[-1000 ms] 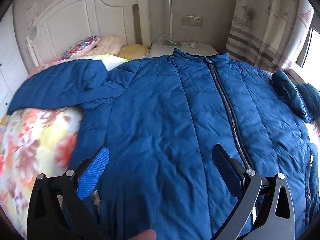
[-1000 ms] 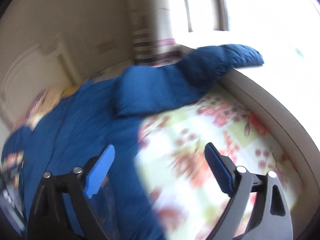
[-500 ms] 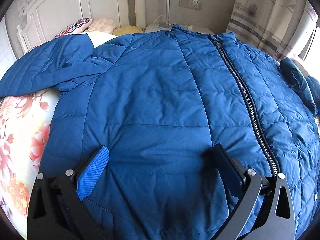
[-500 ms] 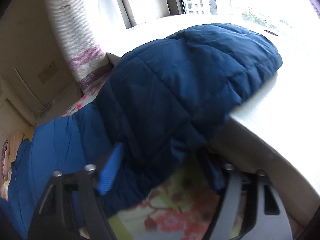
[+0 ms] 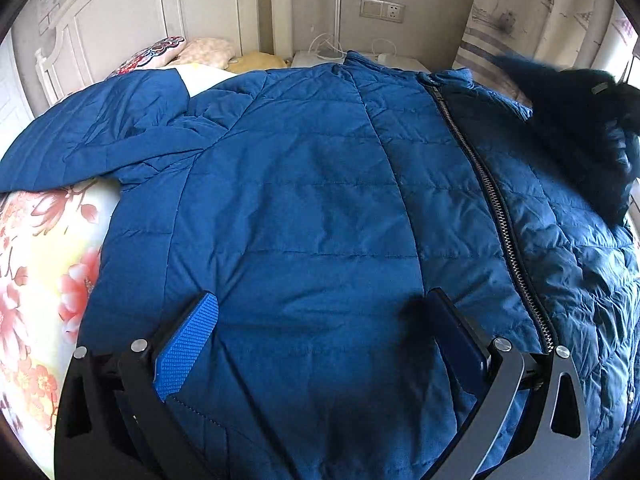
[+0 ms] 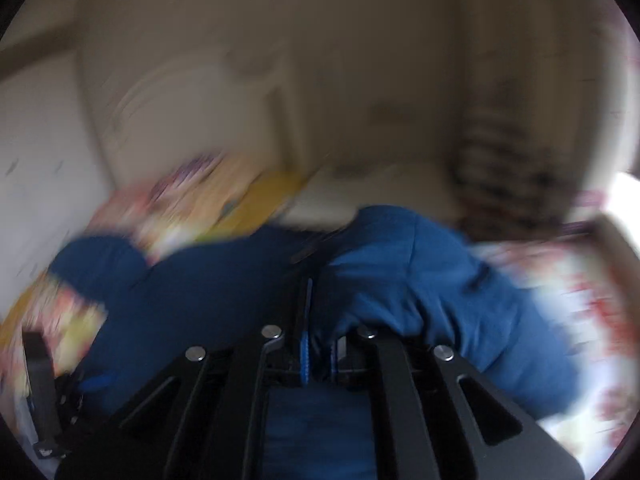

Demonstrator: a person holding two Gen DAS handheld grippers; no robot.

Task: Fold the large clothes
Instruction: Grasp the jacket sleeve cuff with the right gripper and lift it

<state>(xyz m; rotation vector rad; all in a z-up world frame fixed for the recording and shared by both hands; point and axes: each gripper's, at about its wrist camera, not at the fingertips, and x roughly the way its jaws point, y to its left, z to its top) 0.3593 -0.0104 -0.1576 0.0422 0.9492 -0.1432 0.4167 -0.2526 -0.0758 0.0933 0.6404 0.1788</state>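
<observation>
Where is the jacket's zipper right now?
In the left wrist view, the zipper runs down the blue jacket right of centre, from the collar near the nightstand toward the tongs' right finger.

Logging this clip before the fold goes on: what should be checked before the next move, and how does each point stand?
1. Jacket lies flat on the sheet, zip closed: ok.
2. Left tool open over the jacket's lower front, gripping nothing: ok.
3. Right tool shut on the lifted sleeve: ok.
4. Lifted sleeve clear of the zip: cannot tell, it is a dark blur.
5. Flat sleeve spread out, ready for its fold: ok.
6. How much fabric the right tool holds: cannot tell, that view is blurred.
</observation>
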